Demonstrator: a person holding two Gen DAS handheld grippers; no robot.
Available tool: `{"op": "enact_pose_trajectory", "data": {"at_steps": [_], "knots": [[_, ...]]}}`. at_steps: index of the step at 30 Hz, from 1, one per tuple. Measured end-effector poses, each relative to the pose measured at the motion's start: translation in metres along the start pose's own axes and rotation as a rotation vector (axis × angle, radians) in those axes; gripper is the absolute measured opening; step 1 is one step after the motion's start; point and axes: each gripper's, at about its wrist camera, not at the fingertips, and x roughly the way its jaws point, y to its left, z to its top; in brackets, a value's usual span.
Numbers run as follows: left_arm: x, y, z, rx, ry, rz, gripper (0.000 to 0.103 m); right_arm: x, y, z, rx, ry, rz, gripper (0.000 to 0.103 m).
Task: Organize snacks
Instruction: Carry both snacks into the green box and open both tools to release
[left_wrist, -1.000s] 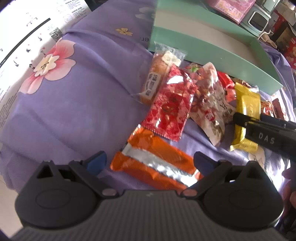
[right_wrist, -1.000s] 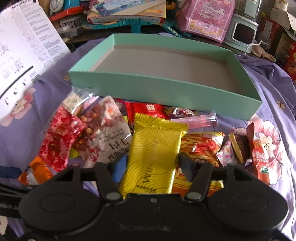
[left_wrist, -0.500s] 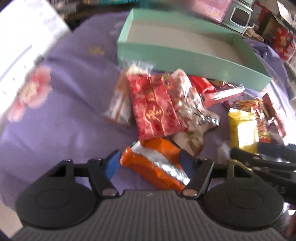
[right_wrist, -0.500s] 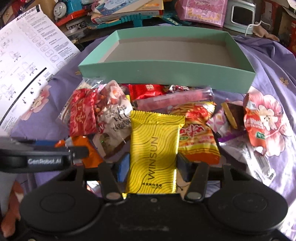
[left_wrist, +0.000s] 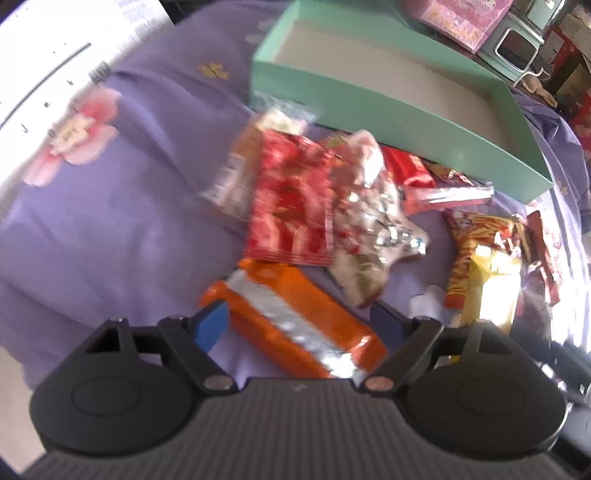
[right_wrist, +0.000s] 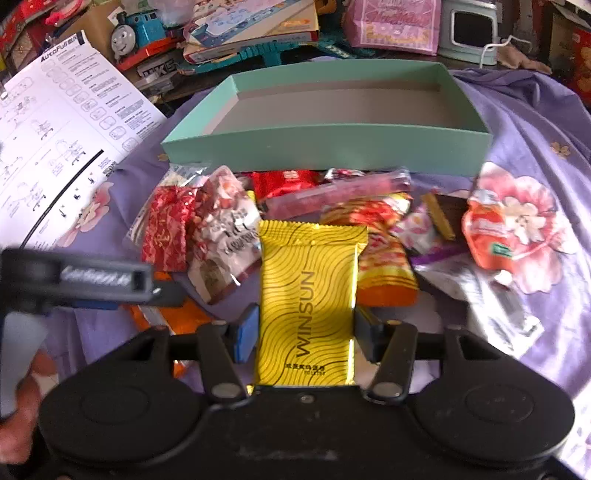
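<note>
Gripping yellow packet (right_wrist: 308, 295), right gripper (right_wrist: 304, 332) clamped; left gripper (left_wrist: 299, 325) opening around orange packet (left_wrist: 291, 321), contact unclear w/ blur.

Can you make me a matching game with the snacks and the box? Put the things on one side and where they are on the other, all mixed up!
Things:
1. yellow WINSUN packet
2. orange packet
3. teal box
4. instruction sheet

Places:
A. empty, behind the snack pile
B. between the right gripper's fingers
C. between the left gripper's opening fingers
D. far left on the purple cloth

Pairs: 1-B, 2-C, 3-A, 4-D
</note>
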Motion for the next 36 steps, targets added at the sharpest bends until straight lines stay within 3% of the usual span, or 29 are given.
{"op": "enact_pose_trajectory", "data": {"at_steps": [4, 11, 15, 18, 19, 20, 23, 36], "knots": [[0.011, -0.014, -0.005, 0.026, -0.011, 0.097, 0.082, -0.010, -0.012, -0.005, 0.013, 0.000, -0.003, 0.054], [0.004, -0.012, -0.021, 0.255, -0.067, 0.183, 0.061, -0.012, -0.011, -0.004, 0.018, -0.020, 0.015, 0.054], [-0.002, 0.011, -0.021, 0.233, -0.052, 0.134, 0.063, -0.007, -0.006, -0.005, 0.012, -0.011, 0.009, 0.054], [-0.003, 0.015, -0.023, 0.213, -0.050, 0.148, 0.075, -0.004, -0.001, -0.005, 0.005, -0.004, 0.001, 0.054], [-0.001, 0.016, -0.025, 0.202, -0.036, 0.136, 0.073, -0.004, 0.000, -0.005, 0.002, -0.003, 0.002, 0.054], [0.001, 0.018, -0.026, 0.191, -0.025, 0.115, 0.062, -0.004, 0.002, -0.004, -0.004, -0.004, 0.000, 0.054], [-0.005, 0.017, -0.027, 0.186, -0.043, 0.088, 0.053, -0.006, 0.005, -0.002, -0.013, -0.006, -0.010, 0.054], [-0.073, -0.003, -0.013, 0.272, -0.228, -0.018, 0.052, -0.033, 0.007, 0.014, -0.031, -0.071, -0.035, 0.054]]}}
